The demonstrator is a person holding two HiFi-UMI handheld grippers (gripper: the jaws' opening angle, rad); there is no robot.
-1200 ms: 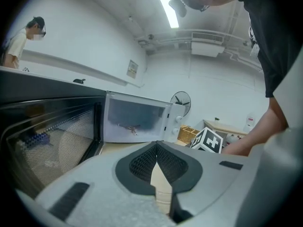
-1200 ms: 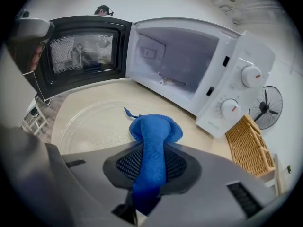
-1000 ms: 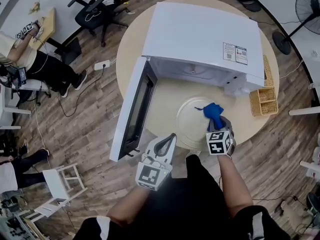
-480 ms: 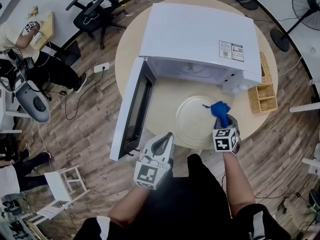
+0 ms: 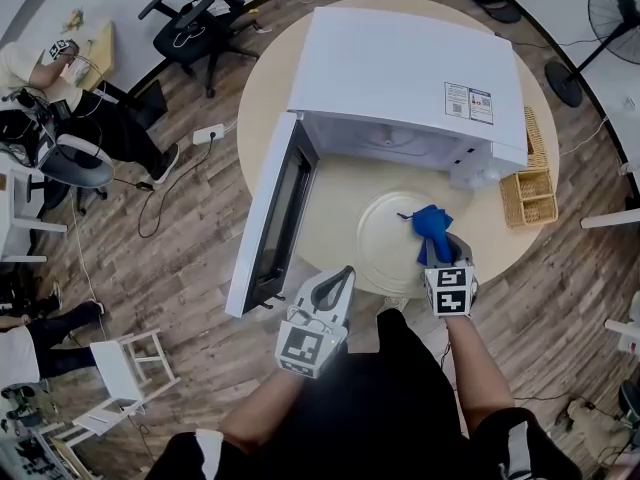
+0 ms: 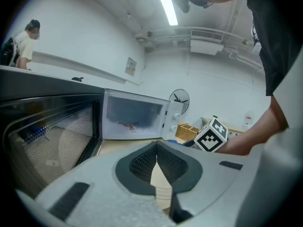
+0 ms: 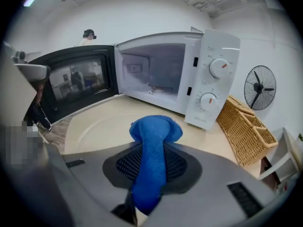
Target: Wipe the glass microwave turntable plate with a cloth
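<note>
The clear glass turntable plate lies flat on the round table in front of the open microwave. My right gripper is shut on a blue cloth, whose bunched end rests over the plate's right side. My left gripper hangs off the table's near edge, beside the microwave door, jaws shut with nothing between them.
The white microwave stands at the table's back with its door swung open to the left. A wicker basket sits at the right of the table. Office chairs and seated people are on the floor at left.
The right gripper with the cloth slid to the right across the plate, then back a little to the left. The left gripper stayed about where it was.
</note>
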